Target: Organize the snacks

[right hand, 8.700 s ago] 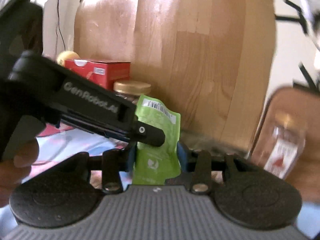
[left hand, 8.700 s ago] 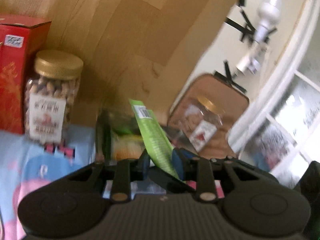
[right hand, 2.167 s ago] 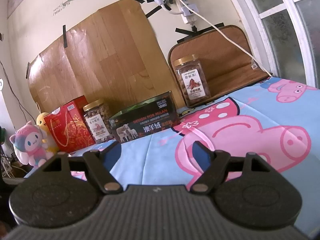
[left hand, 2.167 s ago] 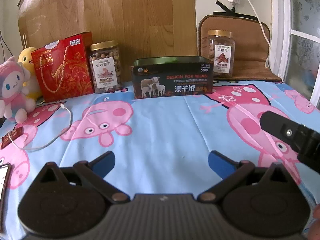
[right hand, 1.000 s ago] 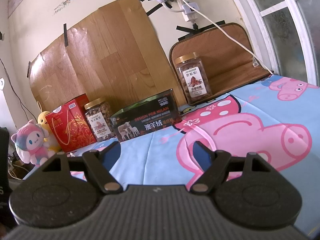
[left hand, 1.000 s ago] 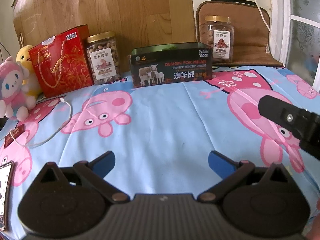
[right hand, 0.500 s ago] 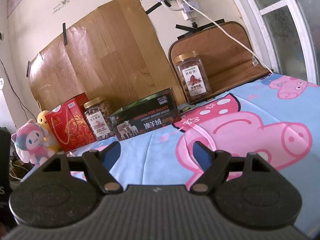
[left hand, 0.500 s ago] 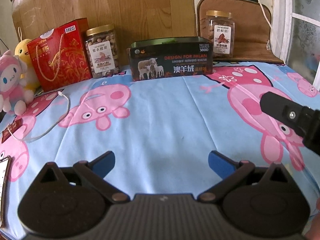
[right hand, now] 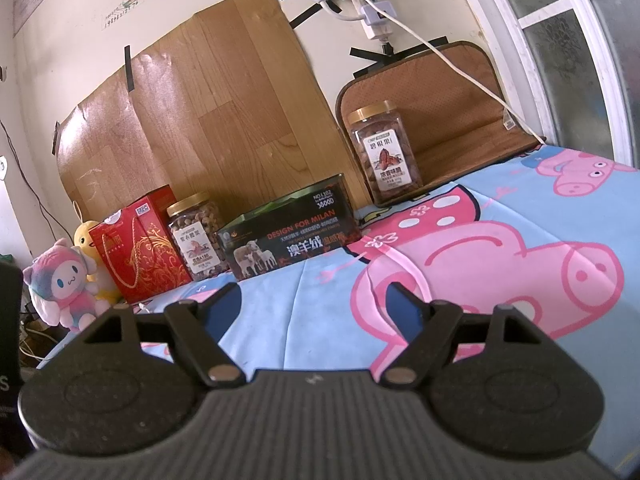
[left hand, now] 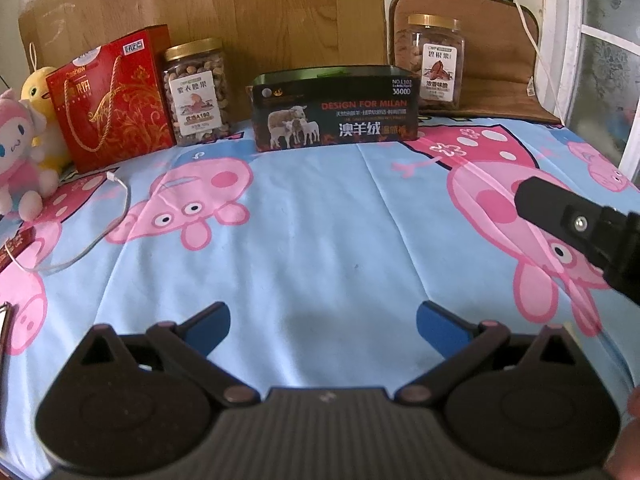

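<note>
Though rim-hidden, green tin's [left hand: 336,114] contents.

Cream wall [right hand: 120,8], taped wood-grain panel [right hand: 208,112], frosted window [right hand: 592,40] right.

The dark box [left hand: 336,110] only shows a sliver of green over its rim, so what's inside can't be made out. Small print on both nut jars [left hand: 196,92] [left hand: 434,62] is too tiny to read. In the left wrist view the right hand-held gripper [left hand: 580,224] is chopped off by the right edge, fingers out of sight. The pink plush [left hand: 20,152] and a flat reddish thing [left hand: 16,242] are cut by the left edge. In the right wrist view, a black object [right hand: 10,344] at the left edge is mostly out of frame.
</note>
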The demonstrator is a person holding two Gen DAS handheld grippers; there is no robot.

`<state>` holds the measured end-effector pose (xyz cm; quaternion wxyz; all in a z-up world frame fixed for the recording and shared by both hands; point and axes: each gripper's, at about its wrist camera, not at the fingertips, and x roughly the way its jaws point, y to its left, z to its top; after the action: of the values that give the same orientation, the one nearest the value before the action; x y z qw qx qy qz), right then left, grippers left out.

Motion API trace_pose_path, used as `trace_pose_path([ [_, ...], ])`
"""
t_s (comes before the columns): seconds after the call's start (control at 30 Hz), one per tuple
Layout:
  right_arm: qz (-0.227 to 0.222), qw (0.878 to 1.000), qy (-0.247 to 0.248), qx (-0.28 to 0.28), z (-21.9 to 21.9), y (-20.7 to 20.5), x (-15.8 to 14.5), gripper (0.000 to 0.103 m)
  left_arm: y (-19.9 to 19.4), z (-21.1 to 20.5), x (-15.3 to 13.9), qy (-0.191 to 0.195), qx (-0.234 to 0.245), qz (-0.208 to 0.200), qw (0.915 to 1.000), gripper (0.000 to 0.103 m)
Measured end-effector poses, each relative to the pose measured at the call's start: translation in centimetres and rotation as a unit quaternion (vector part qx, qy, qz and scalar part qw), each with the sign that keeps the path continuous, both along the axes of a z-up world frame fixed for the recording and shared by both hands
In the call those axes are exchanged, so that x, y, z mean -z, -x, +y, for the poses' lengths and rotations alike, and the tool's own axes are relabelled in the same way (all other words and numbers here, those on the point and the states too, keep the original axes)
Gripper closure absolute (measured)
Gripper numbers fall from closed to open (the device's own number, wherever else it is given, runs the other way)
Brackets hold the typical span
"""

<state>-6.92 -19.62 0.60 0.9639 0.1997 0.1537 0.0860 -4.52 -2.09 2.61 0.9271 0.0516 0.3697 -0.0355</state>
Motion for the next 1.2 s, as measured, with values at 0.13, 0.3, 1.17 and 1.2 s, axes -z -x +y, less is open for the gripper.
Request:
trace_pose_path([
  [0.13,0.001,1.000,0.000,0.000,0.00,-0.02,0.00,0.021,-0.12,0.05,0.08,0.001,0.000,0.004,1.0000,0.000],
  [0.3,0.002,1.000,-0.001,0.000,0.00,-0.01,0.12,0.021,-0.35,0.13,0.28,0.007,0.000,0.013,0.9999,0.000],
  [1.17,0.007,1.000,-0.003,0.004,0.13,0.12,0.48,0.021,-0.82,0.32,0.87,0.022,0.002,0.040,0.9990,0.000],
  [1.2,0.007,1.000,-0.002,0.004,0.12,0.08,0.46,0.021,-0.82,0.31,0.86,0.022,0.002,0.040,0.9989,0.000],
])
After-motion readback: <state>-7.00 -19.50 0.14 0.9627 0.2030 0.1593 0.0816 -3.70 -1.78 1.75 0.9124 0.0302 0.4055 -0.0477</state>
